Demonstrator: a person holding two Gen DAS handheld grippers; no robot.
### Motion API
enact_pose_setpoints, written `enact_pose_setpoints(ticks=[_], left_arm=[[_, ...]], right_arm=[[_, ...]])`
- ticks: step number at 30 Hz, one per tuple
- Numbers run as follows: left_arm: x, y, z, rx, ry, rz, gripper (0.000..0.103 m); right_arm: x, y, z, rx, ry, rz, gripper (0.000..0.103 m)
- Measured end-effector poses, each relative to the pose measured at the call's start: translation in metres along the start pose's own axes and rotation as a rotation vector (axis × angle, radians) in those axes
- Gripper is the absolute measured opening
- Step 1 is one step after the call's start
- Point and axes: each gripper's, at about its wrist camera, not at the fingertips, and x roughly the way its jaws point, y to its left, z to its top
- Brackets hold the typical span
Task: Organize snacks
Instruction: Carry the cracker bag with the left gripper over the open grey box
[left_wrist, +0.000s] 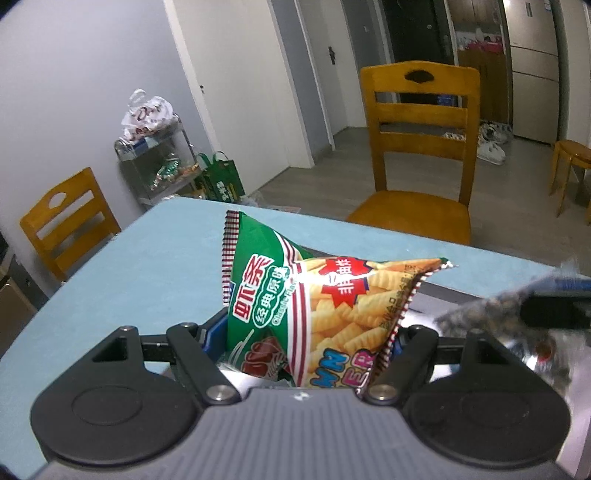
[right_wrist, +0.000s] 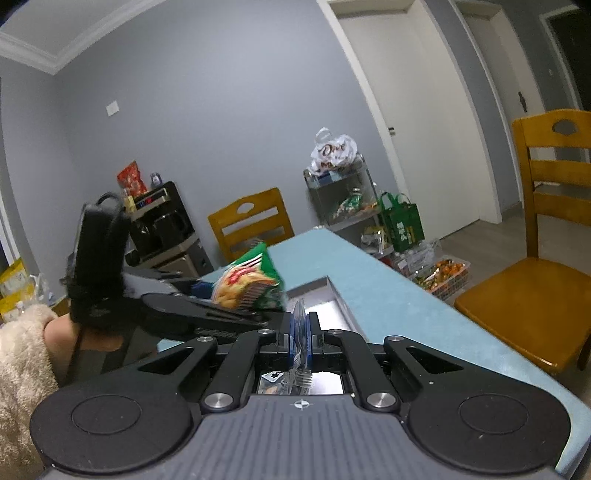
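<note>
My left gripper (left_wrist: 301, 332) is shut on a green and yellow prawn cracker bag (left_wrist: 306, 299), held above the light blue table (left_wrist: 147, 266). The bag hides the fingertips. The same bag (right_wrist: 251, 282) shows in the right wrist view, held by the left gripper (right_wrist: 207, 314). My right gripper (right_wrist: 300, 332) is shut on a thin silvery snack packet (right_wrist: 300, 317), edge-on between the blue pads. That packet (left_wrist: 491, 321) appears blurred at the right in the left wrist view. A grey metal tray (right_wrist: 332, 295) lies on the table below both grippers.
A wooden chair (left_wrist: 417, 155) stands at the table's far side, another (left_wrist: 62, 221) at the left. A metal cart (left_wrist: 159, 162) with snack bags and a green tote (left_wrist: 221, 177) stand by the wall. A basket of oranges (right_wrist: 443, 273) sits on the floor.
</note>
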Motion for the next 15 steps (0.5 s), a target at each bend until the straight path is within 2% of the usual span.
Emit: enact_pose_setpoints(ticks=[5,15], left_arm=[[0.019,-0.007,0.003,0.012,0.010,-0.011,0.077],[0.031,-0.015,-0.005,0.009,0.034,-0.029,0.080]], right_arm=[[0.005,-0.003,-0.007,0.029,0.020,-0.016,0.008],[0.008,-0.001,-0.013,0.041,0.057,-0.044,0.008]])
